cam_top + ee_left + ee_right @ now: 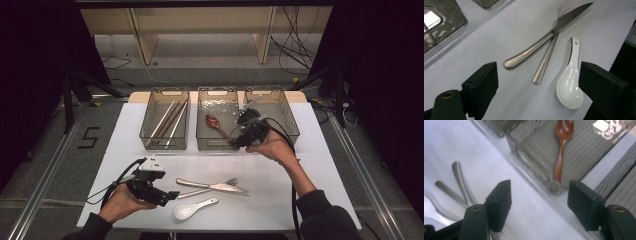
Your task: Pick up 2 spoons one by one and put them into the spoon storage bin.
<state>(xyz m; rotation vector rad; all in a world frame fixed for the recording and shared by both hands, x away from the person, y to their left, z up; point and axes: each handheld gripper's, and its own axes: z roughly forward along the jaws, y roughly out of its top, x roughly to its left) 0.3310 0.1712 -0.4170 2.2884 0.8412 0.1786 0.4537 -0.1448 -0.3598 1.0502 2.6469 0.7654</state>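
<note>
Near the front of the white table point(310, 185) lie a steel knife point(212, 186), a fork point(206, 191) crossed under it, and a white ceramic spoon point(192, 209). My left gripper point(172, 195) rests low just left of them, open; the knife point(544, 40), fork handle point(545, 62) and white spoon point(570, 85) lie ahead of its jaws. A brown wooden spoon point(216, 124) lies in the middle bin point(217, 146). My right gripper point(234, 144) hovers at that bin's front right corner, open and empty, with the brown spoon point(561, 152) beyond its jaws.
Three clear plastic bins stand in a row at the back. The left bin point(164, 146) holds several chopsticks point(169, 119); the right bin point(287, 112) is partly behind my right hand. Cables trail from both grippers. Dark floor surrounds the table.
</note>
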